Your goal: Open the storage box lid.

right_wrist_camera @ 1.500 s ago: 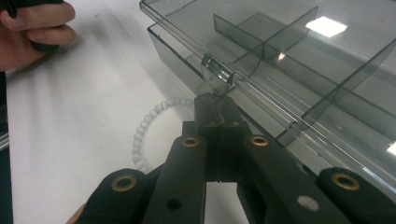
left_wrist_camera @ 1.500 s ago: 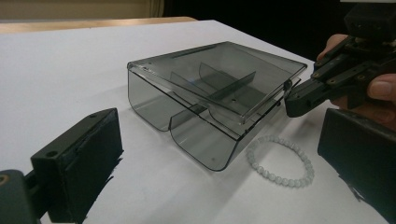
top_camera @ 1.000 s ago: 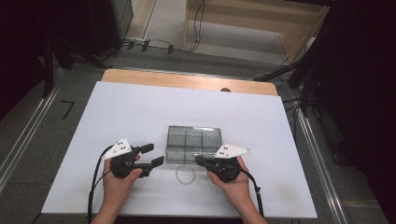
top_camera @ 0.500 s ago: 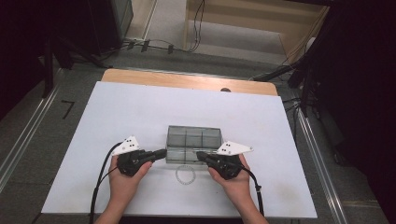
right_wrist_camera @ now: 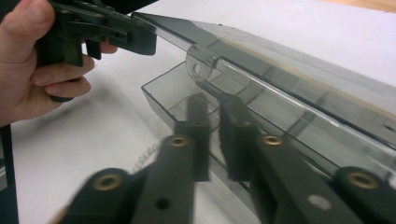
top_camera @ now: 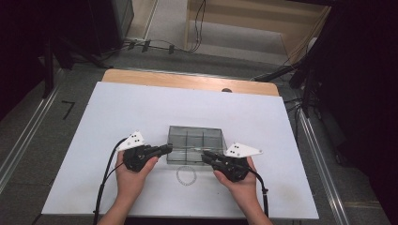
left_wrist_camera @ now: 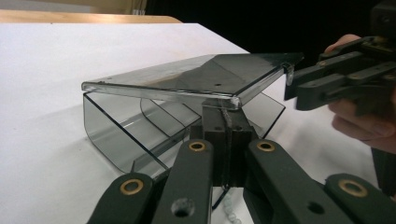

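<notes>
Both forearms enter from the near edge, roughly parallel, and converge slightly toward the centre. The left hand (top_camera: 133, 174) grips the left tool (top_camera: 165, 149) from beneath, its jaws pointing right and a little forward, pressed together with no gap between them. The right hand (top_camera: 239, 180) holds the right tool (top_camera: 205, 155), its jaws pointing left toward the other tool and standing slightly apart. The tool tips are near each other, not touching. Cables trail back along each wrist.

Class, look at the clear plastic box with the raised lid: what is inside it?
Under the lifted lid, the clear box shows divider walls forming compartments; the visible ones look empty. The far compartments are partly covered by the lid, so unclear.
</notes>
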Tool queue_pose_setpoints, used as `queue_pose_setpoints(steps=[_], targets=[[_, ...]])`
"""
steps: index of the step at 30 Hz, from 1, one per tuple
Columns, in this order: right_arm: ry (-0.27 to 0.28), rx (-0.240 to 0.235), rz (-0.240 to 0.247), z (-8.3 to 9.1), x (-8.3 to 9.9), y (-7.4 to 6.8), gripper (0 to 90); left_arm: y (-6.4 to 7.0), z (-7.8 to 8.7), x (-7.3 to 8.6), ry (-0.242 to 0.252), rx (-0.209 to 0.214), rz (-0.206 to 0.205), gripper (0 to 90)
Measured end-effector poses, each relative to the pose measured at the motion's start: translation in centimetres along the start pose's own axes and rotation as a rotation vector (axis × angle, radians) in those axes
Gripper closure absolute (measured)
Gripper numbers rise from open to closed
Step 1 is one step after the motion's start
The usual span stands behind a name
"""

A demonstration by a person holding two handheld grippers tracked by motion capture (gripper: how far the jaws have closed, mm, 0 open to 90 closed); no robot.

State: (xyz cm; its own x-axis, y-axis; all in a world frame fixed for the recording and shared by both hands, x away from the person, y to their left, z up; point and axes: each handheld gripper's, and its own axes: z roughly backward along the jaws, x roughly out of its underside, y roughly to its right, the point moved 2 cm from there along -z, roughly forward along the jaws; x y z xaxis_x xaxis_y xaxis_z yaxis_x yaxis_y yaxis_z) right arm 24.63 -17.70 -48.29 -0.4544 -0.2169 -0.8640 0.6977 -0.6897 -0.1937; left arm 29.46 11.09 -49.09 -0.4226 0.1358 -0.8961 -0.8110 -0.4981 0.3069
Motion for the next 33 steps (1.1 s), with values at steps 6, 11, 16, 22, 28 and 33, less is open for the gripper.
queue_pose_setpoints(steps=[6, 11, 16, 22, 28, 33], targets=[[0.002, -0.01, -0.052, 1.4, 0.4, 0.9, 43.3, -0.3, -0.4, -0.7, 0.006, -0.011, -0.005, 90.0], [0.018, 0.023, -0.069, 2.8, 0.6, 2.1, 21.2, -0.5, -0.7, -1.5, 0.012, -0.016, -0.013, 90.0], [0.043, 0.074, -0.075, 3.4, 0.0, 3.5, 0.0, -0.8, -0.9, -2.5, 0.037, -0.016, -0.014, 90.0], [0.079, 0.081, -0.024, 3.1, -1.8, 5.1, 0.0, -1.3, -1.3, -3.6, 0.059, -0.014, -0.009, 90.0], [0.099, 0.101, -0.026, 1.5, -3.2, 7.0, 6.0, -1.8, -1.8, -4.4, 0.069, -0.015, -0.009, 90.0], [0.111, 0.126, -0.048, 0.6, -3.7, 7.9, 28.1, -2.4, -2.0, -5.3, 0.08, -0.025, -0.006, 90.0]])
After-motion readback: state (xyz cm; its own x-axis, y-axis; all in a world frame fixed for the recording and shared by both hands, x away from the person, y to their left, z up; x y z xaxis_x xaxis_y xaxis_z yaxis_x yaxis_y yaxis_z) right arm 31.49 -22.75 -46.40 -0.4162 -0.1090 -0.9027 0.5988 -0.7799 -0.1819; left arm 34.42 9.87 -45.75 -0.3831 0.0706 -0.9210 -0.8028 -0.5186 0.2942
